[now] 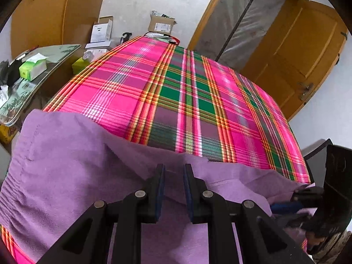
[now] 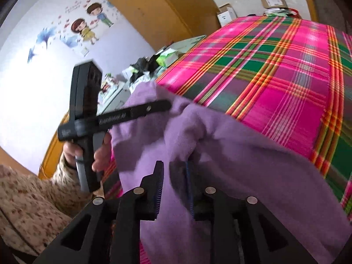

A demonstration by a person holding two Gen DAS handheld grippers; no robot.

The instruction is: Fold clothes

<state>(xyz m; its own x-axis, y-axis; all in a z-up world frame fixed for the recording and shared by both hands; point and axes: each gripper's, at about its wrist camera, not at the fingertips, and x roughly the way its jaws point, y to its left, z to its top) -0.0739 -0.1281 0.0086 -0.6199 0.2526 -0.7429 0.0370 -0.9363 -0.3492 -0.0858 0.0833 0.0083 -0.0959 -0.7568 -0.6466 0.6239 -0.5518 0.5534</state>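
Observation:
A purple fleece garment [image 1: 66, 154] lies bunched on the near part of a bed covered by a pink and green plaid sheet [image 1: 176, 88]. My left gripper [image 1: 173, 169] has its fingers close together, with a fold of the purple cloth pinched between the pads. At the far right of the left wrist view, the right gripper [image 1: 294, 198] clamps another part of the garment. In the right wrist view, the garment [image 2: 253, 165] drapes over and between the fingers of my right gripper [image 2: 173, 165], which is shut on it. The left gripper [image 2: 169, 104] reaches into the cloth from the left.
A glass side table [image 1: 55, 52] with a tissue pack [image 1: 33, 68] stands left of the bed. Cardboard boxes [image 1: 160, 25] sit on the floor beyond it. A wooden door [image 1: 297, 44] is at the right. A person's hand [image 2: 101, 151] holds the left gripper's handle.

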